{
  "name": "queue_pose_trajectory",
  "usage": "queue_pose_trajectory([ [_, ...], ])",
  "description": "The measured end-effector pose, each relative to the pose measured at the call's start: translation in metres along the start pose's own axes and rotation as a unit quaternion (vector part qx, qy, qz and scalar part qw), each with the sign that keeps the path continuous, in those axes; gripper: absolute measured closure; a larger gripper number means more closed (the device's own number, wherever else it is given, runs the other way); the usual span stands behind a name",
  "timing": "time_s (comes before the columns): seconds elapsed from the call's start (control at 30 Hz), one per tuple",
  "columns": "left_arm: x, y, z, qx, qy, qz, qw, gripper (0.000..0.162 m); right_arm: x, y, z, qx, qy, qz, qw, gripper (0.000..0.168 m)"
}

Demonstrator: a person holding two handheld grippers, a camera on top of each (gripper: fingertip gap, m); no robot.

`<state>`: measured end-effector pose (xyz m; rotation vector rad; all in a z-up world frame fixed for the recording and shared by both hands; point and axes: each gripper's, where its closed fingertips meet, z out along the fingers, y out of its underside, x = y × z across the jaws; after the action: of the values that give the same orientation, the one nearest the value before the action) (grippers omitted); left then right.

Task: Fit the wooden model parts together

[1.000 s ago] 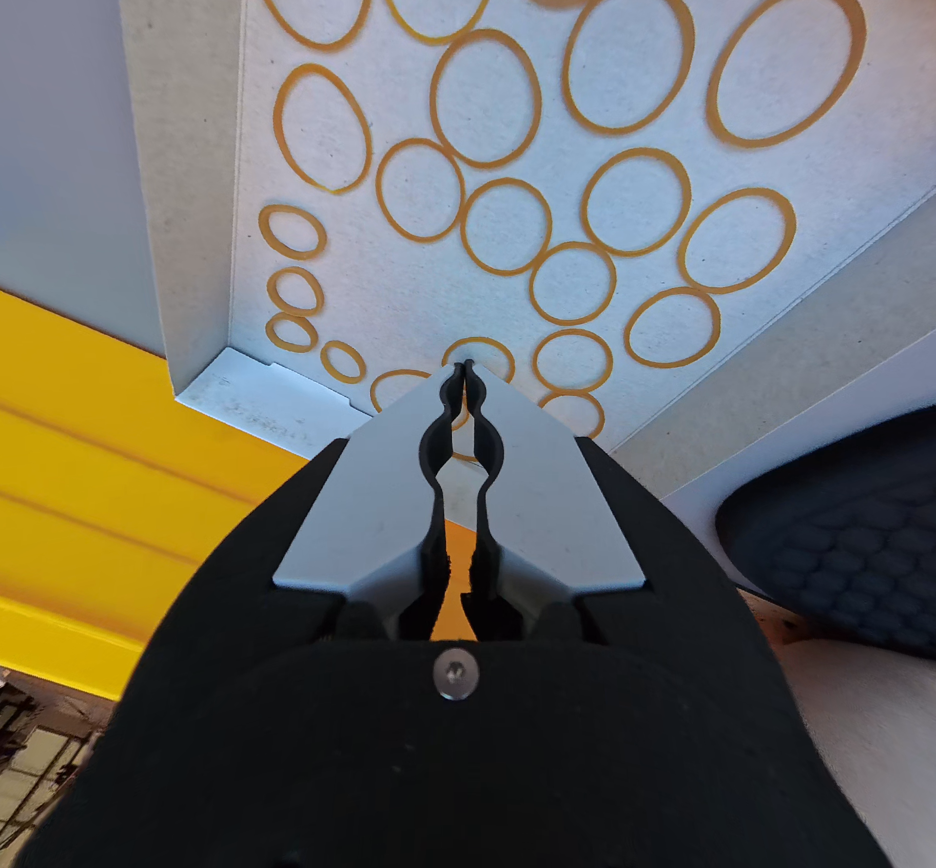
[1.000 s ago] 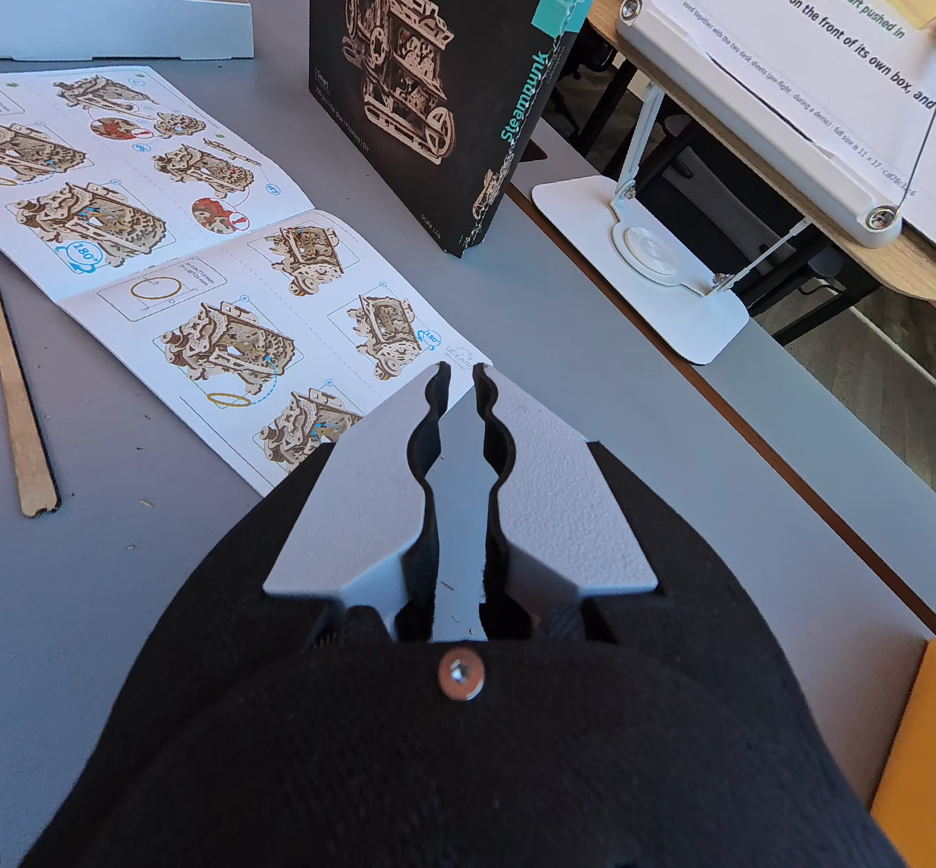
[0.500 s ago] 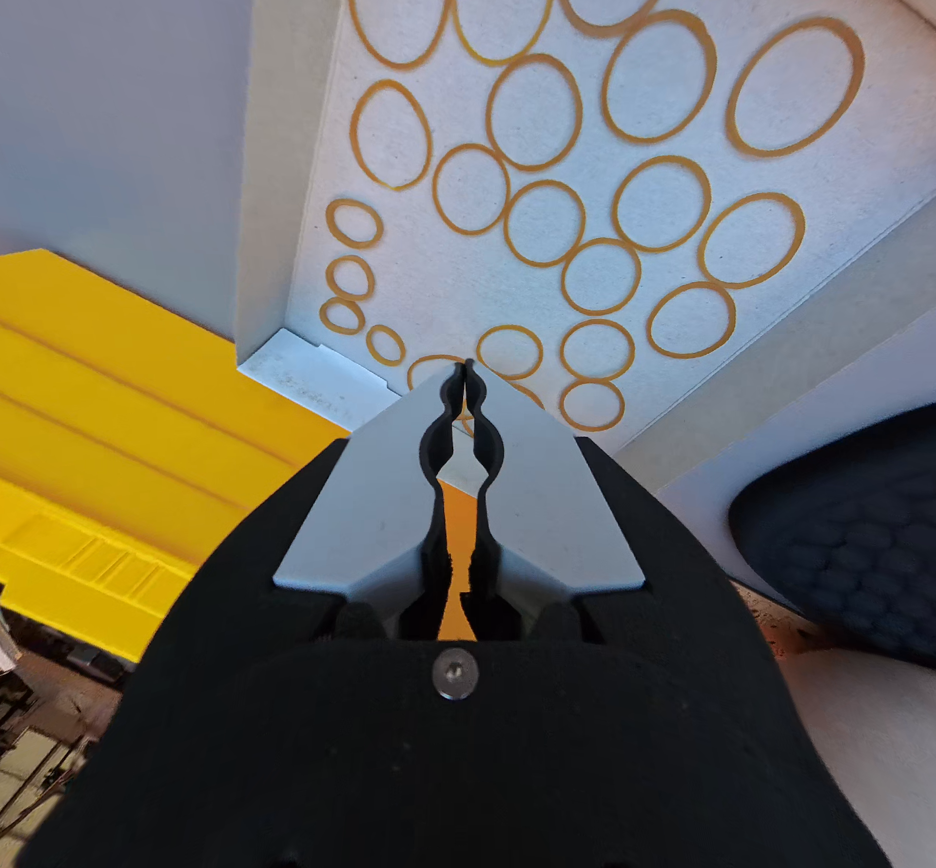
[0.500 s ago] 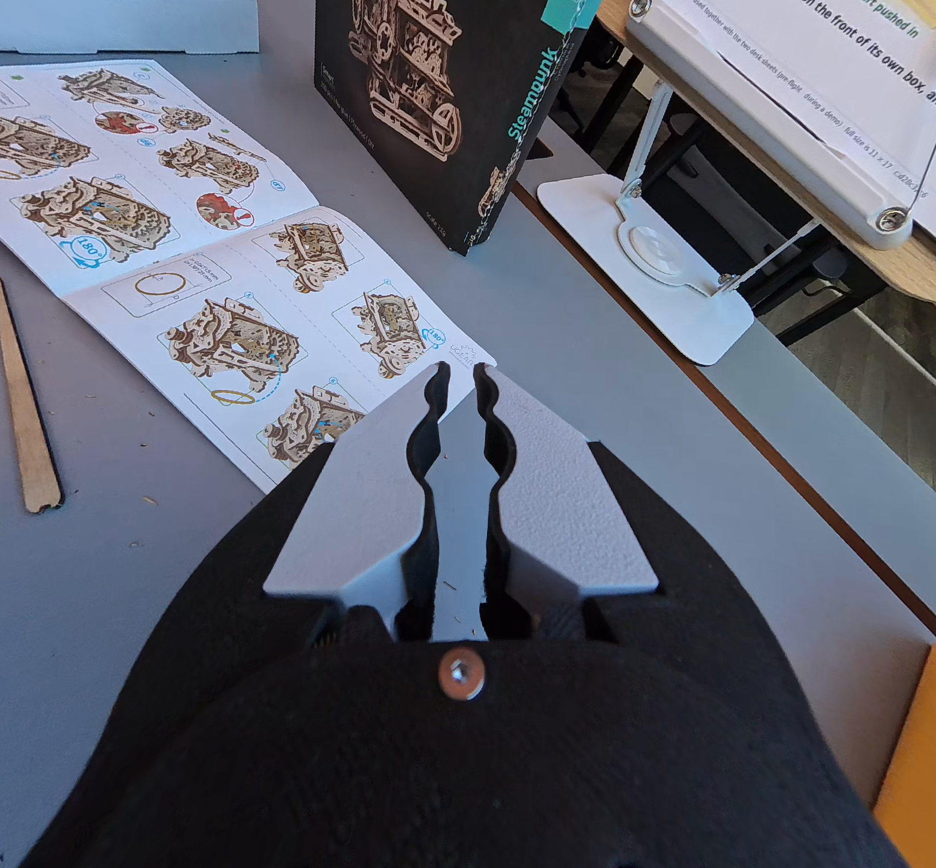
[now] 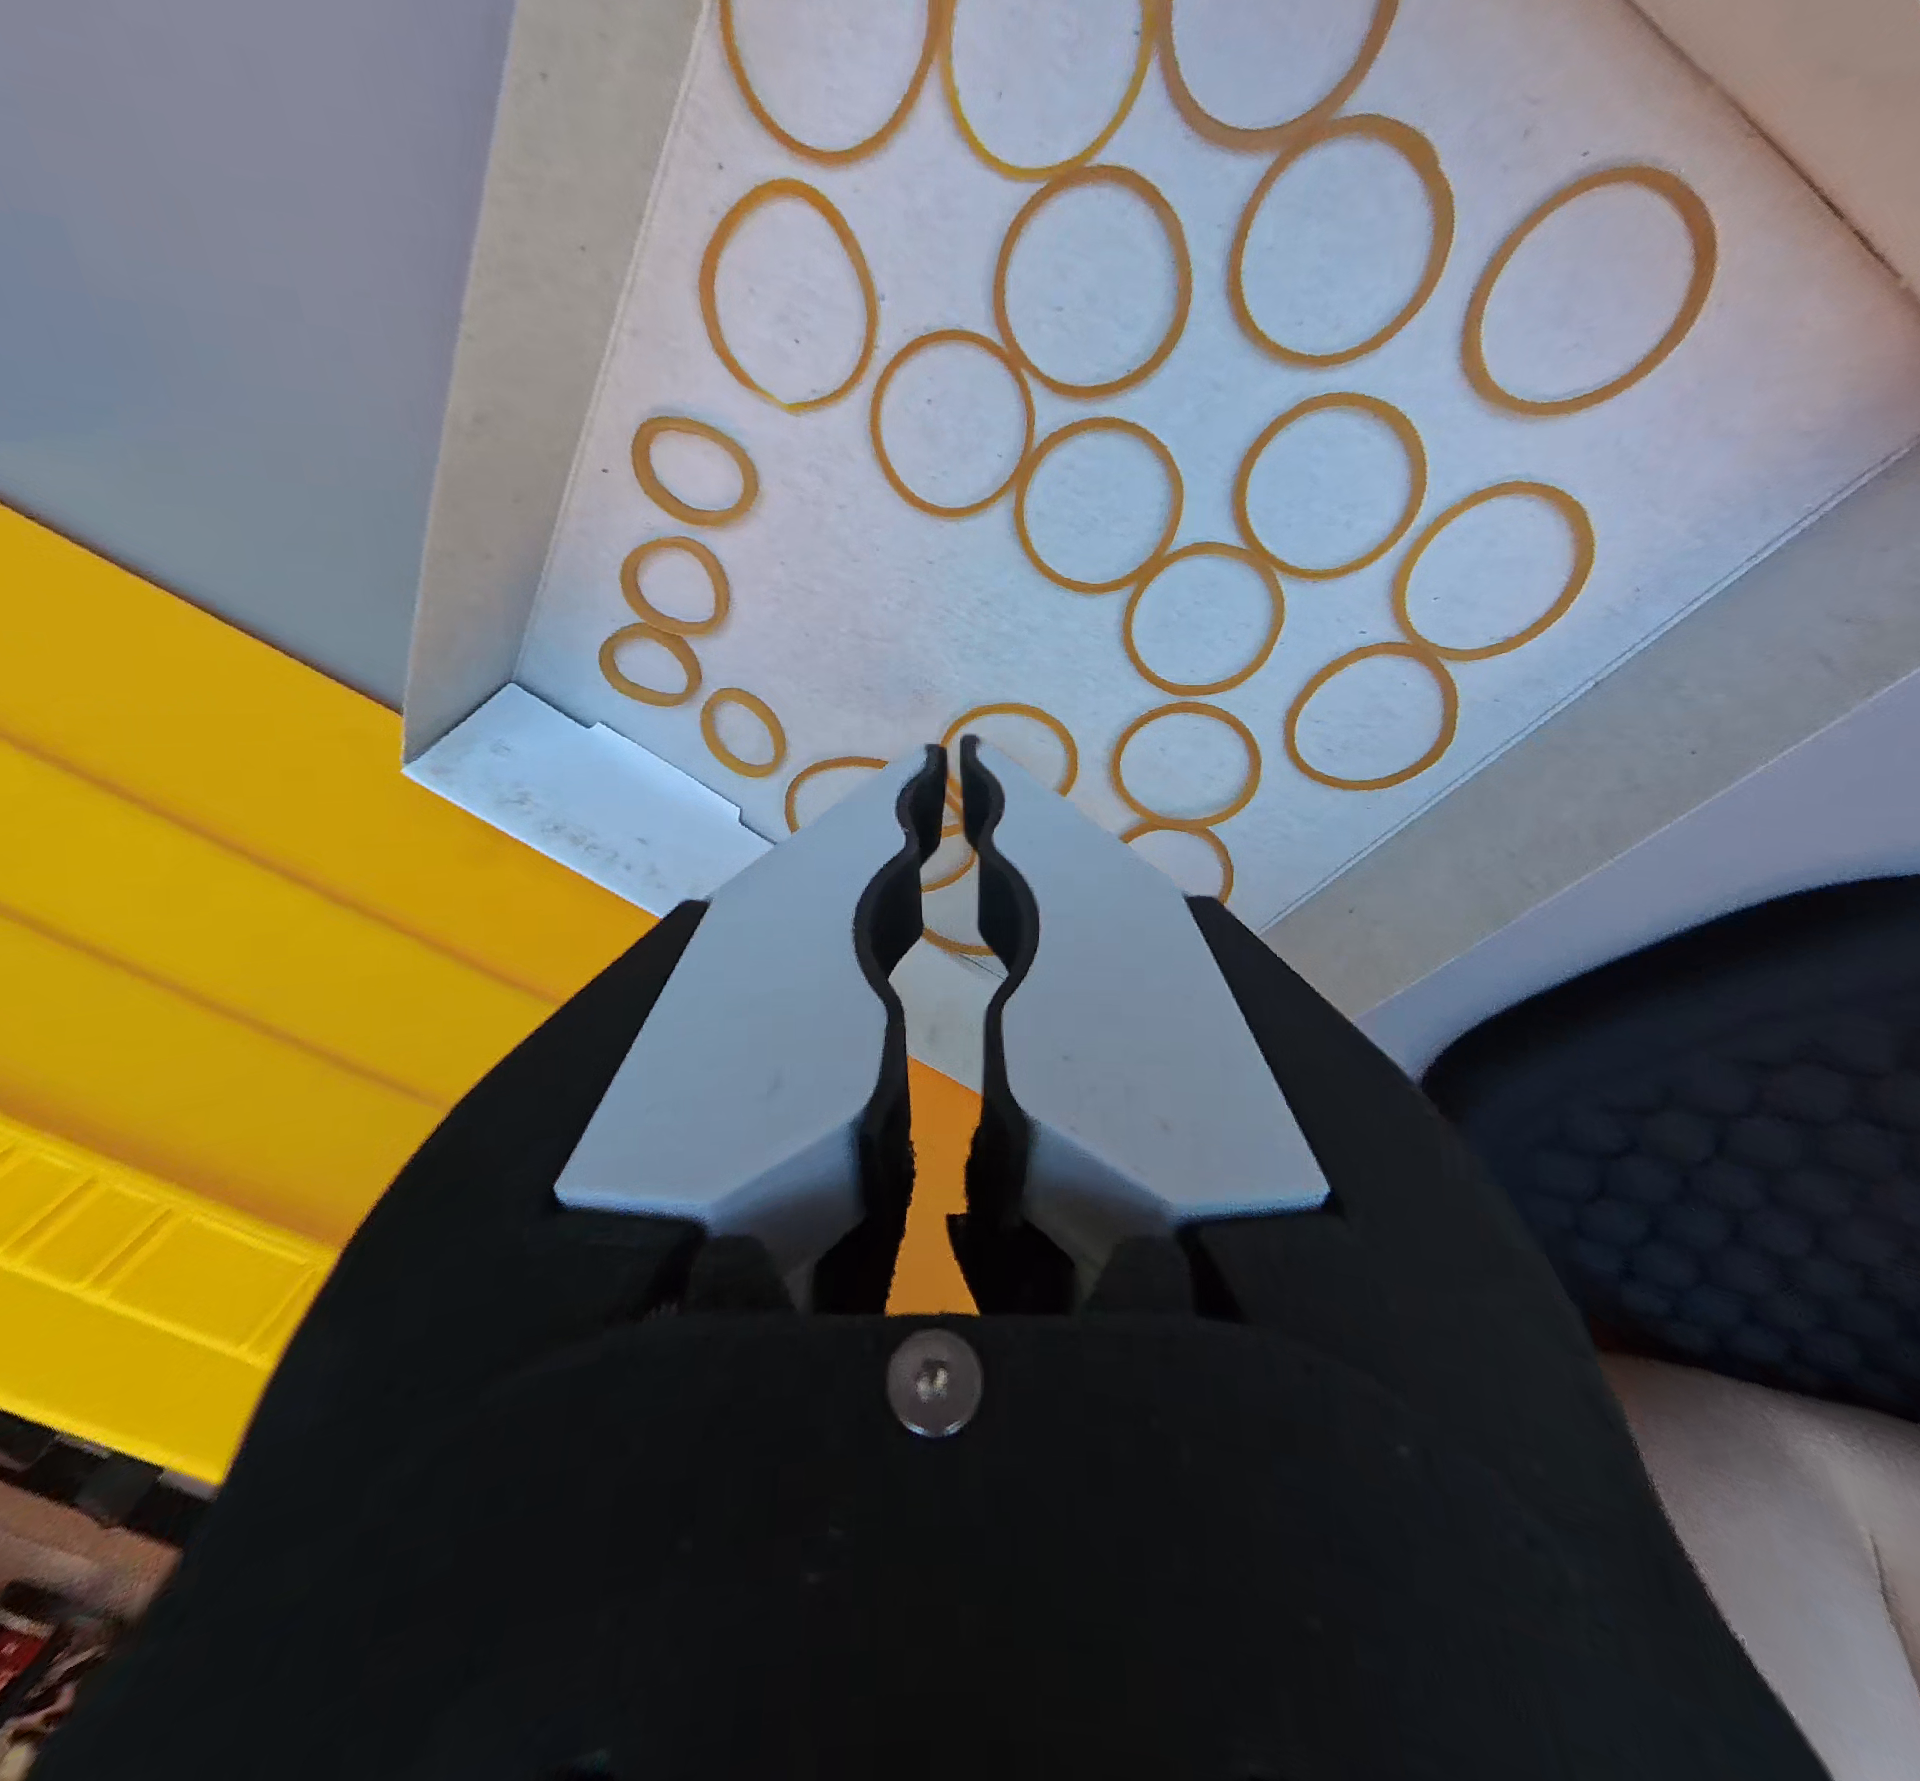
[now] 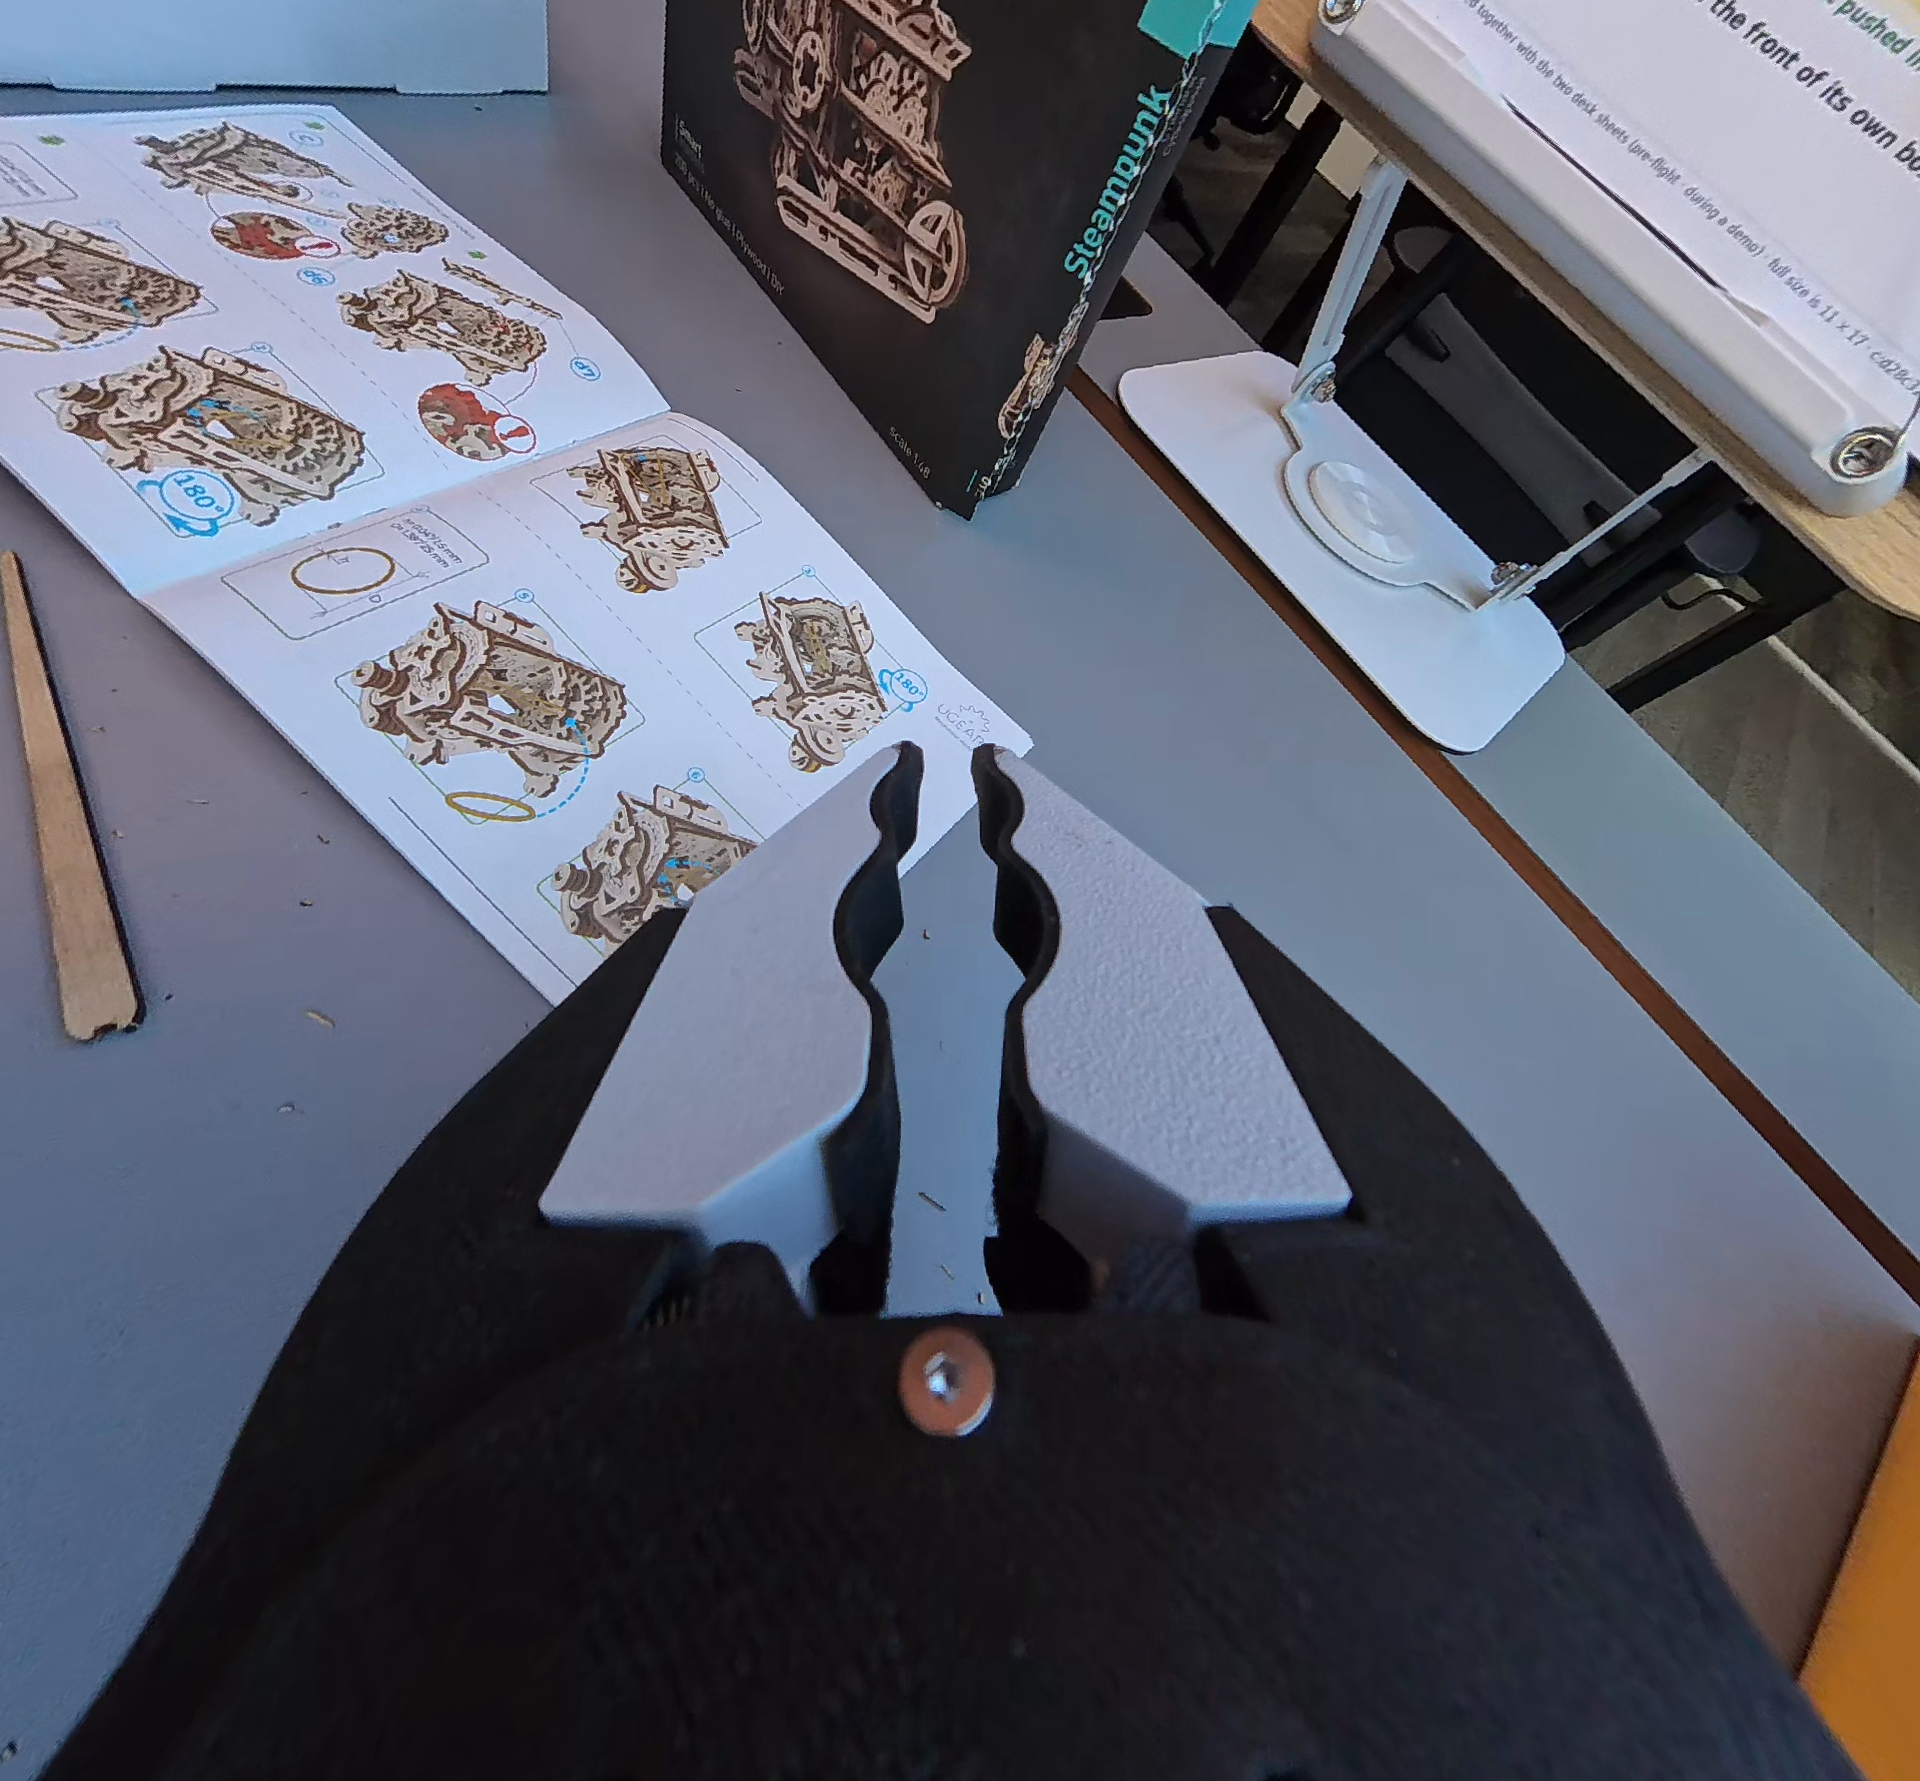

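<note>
In the left wrist view my left gripper (image 5: 953, 755) hovers over the near edge of a shallow white tray (image 5: 935, 630) holding several loose yellow rubber bands (image 5: 1238, 266). Its jaws are almost together, with a hair's gap at the tips, and I see nothing held. In the right wrist view my right gripper (image 6: 945, 755) is slightly open and empty, just above the grey table by the corner of an open instruction booklet (image 6: 468, 505). A thin wooden strip (image 6: 62, 848) lies on the table to the left. No other wooden model parts show.
A black model box (image 6: 883, 152) stands upright behind the booklet. The white tray (image 6: 260, 17) sits far left. A white document stand (image 6: 1351, 547) is near the table's right edge. A yellow bin (image 5: 208, 952) and a dark hex-patterned pad (image 5: 1714, 1160) flank the tray.
The left gripper has shifted left along the tray's near edge, and its tips have parted by a hair. The right gripper has drifted slightly forward.
</note>
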<state>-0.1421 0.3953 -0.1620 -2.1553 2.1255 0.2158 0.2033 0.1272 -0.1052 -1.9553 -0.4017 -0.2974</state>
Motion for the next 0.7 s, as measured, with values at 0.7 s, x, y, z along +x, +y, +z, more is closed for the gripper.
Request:
queue_pose_trajectory([
  [0.7, 0.032, -0.002, -0.003, -0.031, 0.101, -0.123, 0.987, 0.141, -0.002, 0.000, 0.000, -0.001, -0.003, -0.002, 1.000, 0.159],
])
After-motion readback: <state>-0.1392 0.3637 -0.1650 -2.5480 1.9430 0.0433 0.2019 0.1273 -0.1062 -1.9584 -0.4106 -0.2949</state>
